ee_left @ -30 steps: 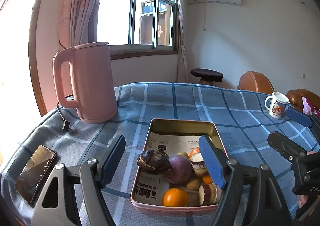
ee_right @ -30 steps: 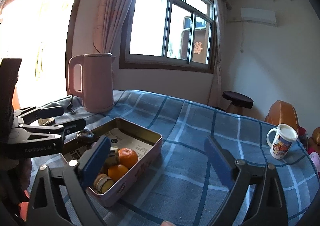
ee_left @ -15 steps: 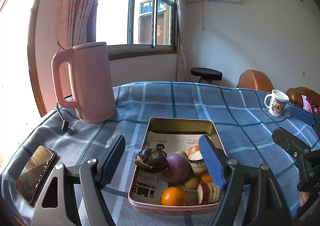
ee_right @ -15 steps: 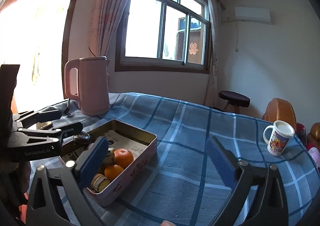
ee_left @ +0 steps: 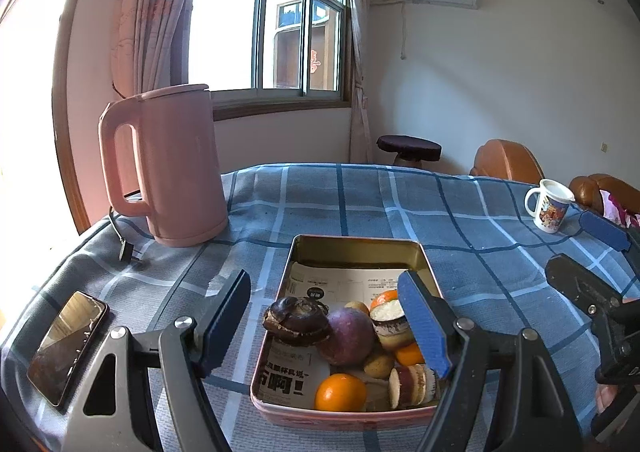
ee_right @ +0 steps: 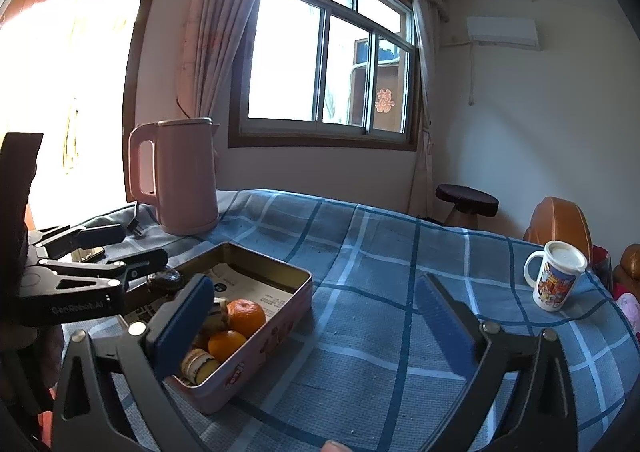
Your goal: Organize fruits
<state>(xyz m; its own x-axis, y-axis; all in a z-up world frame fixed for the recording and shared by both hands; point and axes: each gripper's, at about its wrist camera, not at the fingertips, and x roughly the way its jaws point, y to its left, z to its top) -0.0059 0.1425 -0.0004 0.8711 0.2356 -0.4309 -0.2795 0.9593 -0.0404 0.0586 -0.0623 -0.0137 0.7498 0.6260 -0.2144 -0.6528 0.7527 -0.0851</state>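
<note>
tin: pink metal tin [ee_left: 362, 248] on the blue check cloth [ee_left: 360, 195], lined with printed paper [ee_left: 344, 284]; far half bare, fruit piled at the near end
fruit: orange [ee_left: 340, 392] at the near rim; purple round fruit [ee_left: 347, 336] mid-pile; dark brown wrinkled piece [ee_left: 298, 318] to its left, touching it; cut piece with white top [ee_left: 388, 312] on the right; more orange bits and small tan ones among them, kinds unclear
fruit, right view: two oranges [ee_right: 244, 316] and a sliced piece [ee_right: 198, 362] show at the tin's near corner
left gripper: [ee_left: 326, 322] hovers over the near end of the tin, fingers spread wide, nothing pinched; right blue pad [ee_left: 420, 320] in front of the fruit pile, left pad [ee_left: 224, 320] outside the tin over the cloth
right gripper: [ee_right: 316, 328] fingers spread at their widest, just been opening, nothing between them but cloth; left pad [ee_right: 180, 320] in front of the tin's near corner, right pad well clear of it
kettle: pink kettle [ee_left: 164, 163] upright, left of and behind the tin, cord and plug [ee_left: 126, 250] on the cloth beside it
phone: [ee_left: 68, 344] flat near the left edge, screen up
mug: white printed mug [ee_right: 554, 276] upright, far right of the cloth, well apart from the tin
room: window [ee_left: 264, 27], curtain, stool [ee_left: 408, 143] behind the table
</note>
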